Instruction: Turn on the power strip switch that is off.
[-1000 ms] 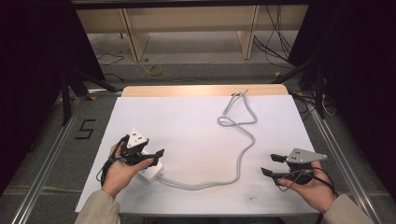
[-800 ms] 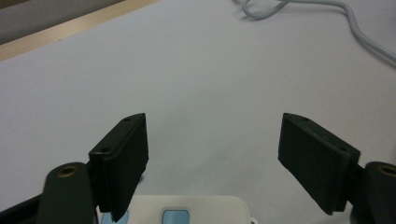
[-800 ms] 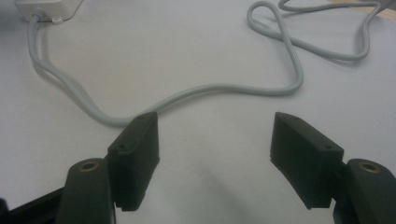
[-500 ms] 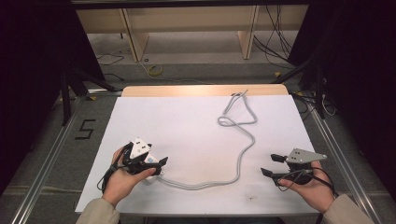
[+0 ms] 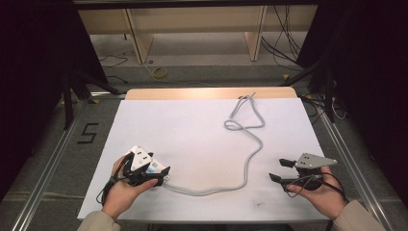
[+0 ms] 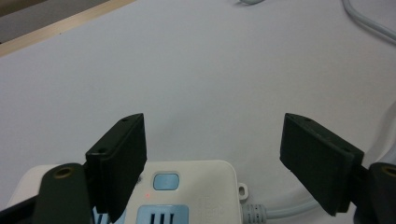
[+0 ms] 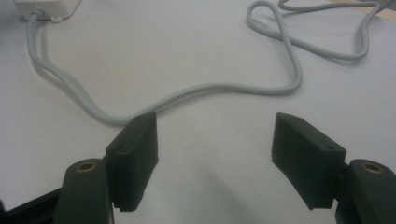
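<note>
A: High view, quick pass. Left tongs (image 5: 161,175) sit at the near-left of the white surface (image 5: 192,130), right over the white power strip (image 5: 155,168). Right tongs (image 5: 279,170) hover near the right edge, well apart from the strip.

B: State of the tongs?

A: Left gripper view: left tongs (image 6: 212,163) spread wide, jaws either side of the power strip (image 6: 187,196) end, nothing pinched. Can't tell if the left jaw touches the casing. Right gripper view: right tongs (image 7: 215,158) spread too, bare surface (image 7: 210,186) between them.

B: What does the close view add?

A: Left gripper view shows a blue switch button (image 6: 166,181), a tiny red light (image 6: 147,195) beside it, socket slots (image 6: 161,218) cut off at the bottom edge, and the cable strain relief (image 6: 254,212) leaving the strip's right end. High view is too small for any of that.

B: And the cable?

A: Grey cable (image 5: 245,163) runs from the strip across the surface, loops near the far edge; plug end (image 5: 245,97) is hard to make out there. Right gripper view has the cable (image 7: 187,95) curving past just beyond the left jaw, with the strip corner (image 7: 46,9) cut off top left.

B: Hidden bits?

A: Left hand (image 5: 120,190) and the gripper cover most of the strip in the high view. Right hand (image 5: 320,192) wraps its gripper handle.
</note>
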`<state>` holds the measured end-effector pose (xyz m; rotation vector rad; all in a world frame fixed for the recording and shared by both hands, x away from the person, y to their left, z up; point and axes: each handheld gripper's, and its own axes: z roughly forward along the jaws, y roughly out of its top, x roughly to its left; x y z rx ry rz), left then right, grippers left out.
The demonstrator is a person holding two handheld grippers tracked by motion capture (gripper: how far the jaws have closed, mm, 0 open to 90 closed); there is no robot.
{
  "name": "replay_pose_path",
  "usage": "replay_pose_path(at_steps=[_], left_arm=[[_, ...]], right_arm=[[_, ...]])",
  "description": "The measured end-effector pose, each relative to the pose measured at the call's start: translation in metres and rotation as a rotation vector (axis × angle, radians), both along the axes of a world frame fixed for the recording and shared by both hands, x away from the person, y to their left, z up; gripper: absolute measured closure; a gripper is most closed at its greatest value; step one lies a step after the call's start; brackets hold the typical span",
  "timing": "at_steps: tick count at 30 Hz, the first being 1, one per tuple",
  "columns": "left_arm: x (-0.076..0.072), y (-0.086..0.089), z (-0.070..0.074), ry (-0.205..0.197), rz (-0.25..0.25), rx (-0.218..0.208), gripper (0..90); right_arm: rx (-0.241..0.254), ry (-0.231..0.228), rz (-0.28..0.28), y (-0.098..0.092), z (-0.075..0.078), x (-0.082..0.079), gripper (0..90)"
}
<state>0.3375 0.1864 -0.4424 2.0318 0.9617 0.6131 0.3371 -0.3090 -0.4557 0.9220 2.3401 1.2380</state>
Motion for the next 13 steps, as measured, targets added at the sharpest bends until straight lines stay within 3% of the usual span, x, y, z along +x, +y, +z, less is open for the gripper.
replay_pose_path(at_steps=[13], left_arm=[[0.0010, -0.0017, -0.0005, -0.003, -0.001, 0.007, 22.5]], right_arm=[[0.003, 0.000, -0.003, -0.0010, 0.0002, 0.0000, 32.0]])
